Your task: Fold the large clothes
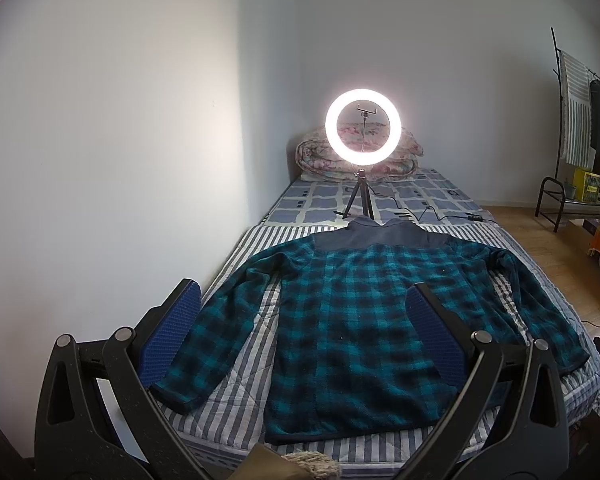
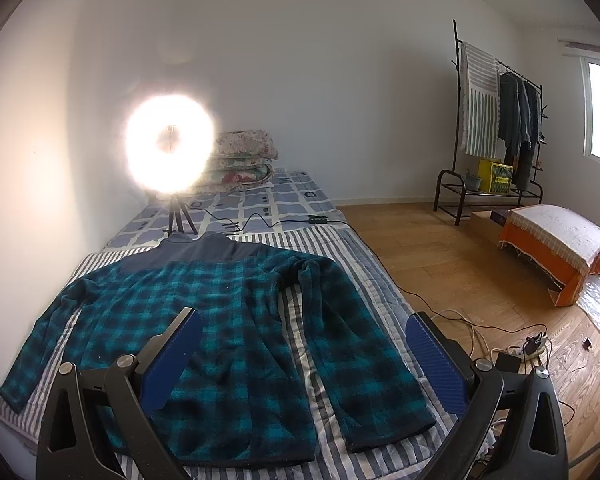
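Writing: none readable; yellow box (image 2: pixel 495 176) on the rack's (image 2: pixel 456 120) bottom shelf carries print too small to make out.
Jacket (image 1: pixel 360 320): teal-and-black plaid fleece, grey yoke and collar, dark trim at hem and cuffs.
Lay: flat on the striped quilt (image 1: pixel 228 392), collar toward the ring light (image 1: pixel 363 128), hem toward the grippers, both sleeves spread down and outward from the body.
Where: near end of the bed (image 2: pixel 260 200), which sits against the wall; quilt covers this end, blue checked sheet beyond.
Left gripper (image 1: pixel 304 336): raised over the hem end, jaws wide apart, holding nothing; blue pads (image 1: pixel 172 332) frame the jacket's left sleeve and body.
Right gripper (image 2: pixel 300 364): raised likewise, jaws wide apart, holding nothing; frames the right sleeve.
Ring light: lit, on a small tripod on the sheet just behind the collar; cable runs off the bed's right edge.
Bedding (image 2: pixel 244 160): folded floral stack at the far end.
Floor: wood; power strip (image 2: pixel 534 346) with tangled cords near the bed.
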`<control>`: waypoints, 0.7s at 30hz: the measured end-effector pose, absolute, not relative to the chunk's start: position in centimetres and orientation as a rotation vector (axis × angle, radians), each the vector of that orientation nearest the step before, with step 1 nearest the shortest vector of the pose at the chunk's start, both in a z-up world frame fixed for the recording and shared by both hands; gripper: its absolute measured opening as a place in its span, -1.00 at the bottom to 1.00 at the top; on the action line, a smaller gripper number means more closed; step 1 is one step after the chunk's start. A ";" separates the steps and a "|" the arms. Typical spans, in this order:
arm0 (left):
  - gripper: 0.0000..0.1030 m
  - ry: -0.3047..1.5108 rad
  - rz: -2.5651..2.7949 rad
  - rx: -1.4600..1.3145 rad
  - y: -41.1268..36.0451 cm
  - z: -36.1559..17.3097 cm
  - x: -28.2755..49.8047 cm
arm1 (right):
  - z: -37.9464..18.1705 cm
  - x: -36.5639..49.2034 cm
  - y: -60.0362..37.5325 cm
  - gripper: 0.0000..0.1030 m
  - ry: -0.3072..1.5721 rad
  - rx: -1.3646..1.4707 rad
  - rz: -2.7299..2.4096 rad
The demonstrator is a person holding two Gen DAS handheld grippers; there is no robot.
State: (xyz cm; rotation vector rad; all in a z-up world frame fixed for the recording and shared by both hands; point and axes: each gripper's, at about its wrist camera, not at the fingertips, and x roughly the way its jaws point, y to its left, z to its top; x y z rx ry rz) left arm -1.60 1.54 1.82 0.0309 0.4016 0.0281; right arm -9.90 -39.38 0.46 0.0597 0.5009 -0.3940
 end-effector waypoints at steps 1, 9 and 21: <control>1.00 0.401 0.028 0.032 1.5 1.8 -1.6 | 0.4 -9.9 -39.4 0.99 0.501 0.060 -0.395; 1.00 0.402 0.033 0.031 1.2 1.8 -1.8 | 0.5 -10.0 -39.5 0.99 0.501 0.063 -0.399; 1.00 0.425 0.044 0.036 1.5 1.1 -0.9 | 0.3 -9.3 -38.8 0.99 0.503 0.050 -0.381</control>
